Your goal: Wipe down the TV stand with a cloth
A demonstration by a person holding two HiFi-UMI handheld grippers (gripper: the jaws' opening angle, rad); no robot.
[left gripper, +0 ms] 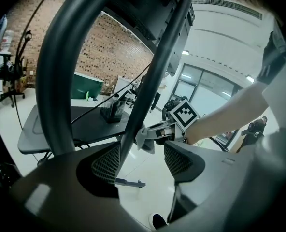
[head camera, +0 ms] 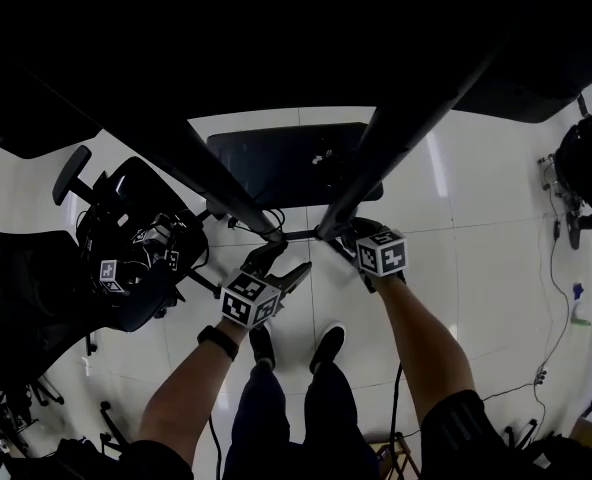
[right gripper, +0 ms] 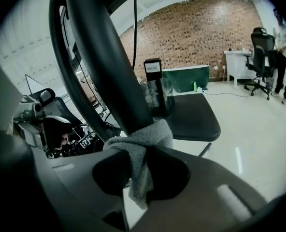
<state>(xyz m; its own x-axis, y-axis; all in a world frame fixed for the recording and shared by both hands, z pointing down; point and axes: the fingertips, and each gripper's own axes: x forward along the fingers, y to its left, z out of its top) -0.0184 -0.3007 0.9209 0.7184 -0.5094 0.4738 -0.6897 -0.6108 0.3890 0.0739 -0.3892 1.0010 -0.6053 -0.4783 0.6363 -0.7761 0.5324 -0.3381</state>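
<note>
TV stand (head camera: 211, 173): its two dark poles slant down to meet at centre frame in the head view. Your left gripper (head camera: 279, 260), just left of centre, has its jaws wide apart around the left pole, gripping nothing. Your right gripper (head camera: 348, 236), just right of centre, pinches the grey cloth (right gripper: 138, 144), bunched against the right pole.

Cloth (right gripper: 139, 148) is plain grey, TV stand (head camera: 401, 133) all black, marker cube (head camera: 250, 299) has black-and-white squares, floor (head camera: 476, 218) glossy white, brick wall (right gripper: 196, 28) reddish-brown, green box (right gripper: 184, 79).
</note>
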